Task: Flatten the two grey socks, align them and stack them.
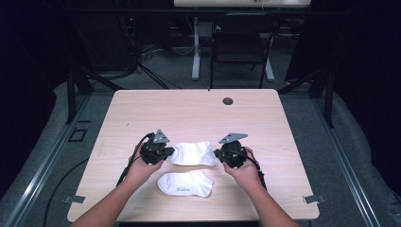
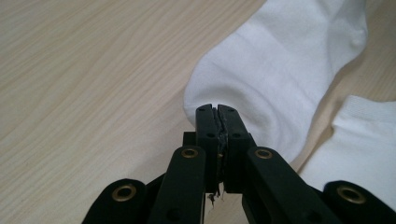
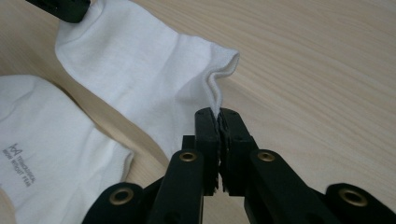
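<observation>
One wooden table (image 1: pixel 142 113), two white socks, two grippers. The far sock (image 1: pixel 194 153) lies near the table's middle, stretched between both grippers; the near sock (image 1: pixel 185 184) lies flat just beside it, toward the person. The left gripper (image 2: pixel 218 111) is clamped on the far sock's toe end, the right gripper (image 3: pixel 218 114) on its cuff. Each bite looks thin, only an edge of fabric, so I'd guess a hard pull apart could slip one end free or drag the near sock along.

Far sock (image 1: pixel 195 153) behind near sock (image 1: pixel 185 184)
</observation>
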Motion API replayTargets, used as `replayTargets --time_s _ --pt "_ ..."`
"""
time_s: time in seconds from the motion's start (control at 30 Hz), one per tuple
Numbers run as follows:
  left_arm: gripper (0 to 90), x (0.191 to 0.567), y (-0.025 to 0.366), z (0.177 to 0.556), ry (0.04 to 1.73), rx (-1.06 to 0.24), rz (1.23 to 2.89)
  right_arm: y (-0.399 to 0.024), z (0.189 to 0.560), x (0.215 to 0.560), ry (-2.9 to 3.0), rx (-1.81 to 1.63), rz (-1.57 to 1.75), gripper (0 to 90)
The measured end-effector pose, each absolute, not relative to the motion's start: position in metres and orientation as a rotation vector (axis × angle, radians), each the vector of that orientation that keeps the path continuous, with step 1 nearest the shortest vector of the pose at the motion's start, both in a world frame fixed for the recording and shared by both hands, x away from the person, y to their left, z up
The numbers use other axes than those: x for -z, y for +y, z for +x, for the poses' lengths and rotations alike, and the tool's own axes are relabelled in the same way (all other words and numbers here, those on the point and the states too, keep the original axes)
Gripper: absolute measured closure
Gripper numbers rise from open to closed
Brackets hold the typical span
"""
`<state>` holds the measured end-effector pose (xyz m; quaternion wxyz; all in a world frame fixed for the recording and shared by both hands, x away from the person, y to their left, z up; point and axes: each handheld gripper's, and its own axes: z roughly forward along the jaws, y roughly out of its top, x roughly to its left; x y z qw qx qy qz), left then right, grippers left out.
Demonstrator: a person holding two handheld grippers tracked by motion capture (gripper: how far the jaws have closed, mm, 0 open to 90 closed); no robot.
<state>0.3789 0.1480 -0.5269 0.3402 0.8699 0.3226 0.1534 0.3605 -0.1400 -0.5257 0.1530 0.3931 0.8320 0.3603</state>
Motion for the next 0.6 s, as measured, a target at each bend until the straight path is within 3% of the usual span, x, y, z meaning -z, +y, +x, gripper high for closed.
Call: replayTargets --time_s 0.6 --pt "88.5 0.522 0.164 0.338 0.789 -0.372 2.24 -0.136 0.323 0.51 2.413 -1.09 1.066 87.1"
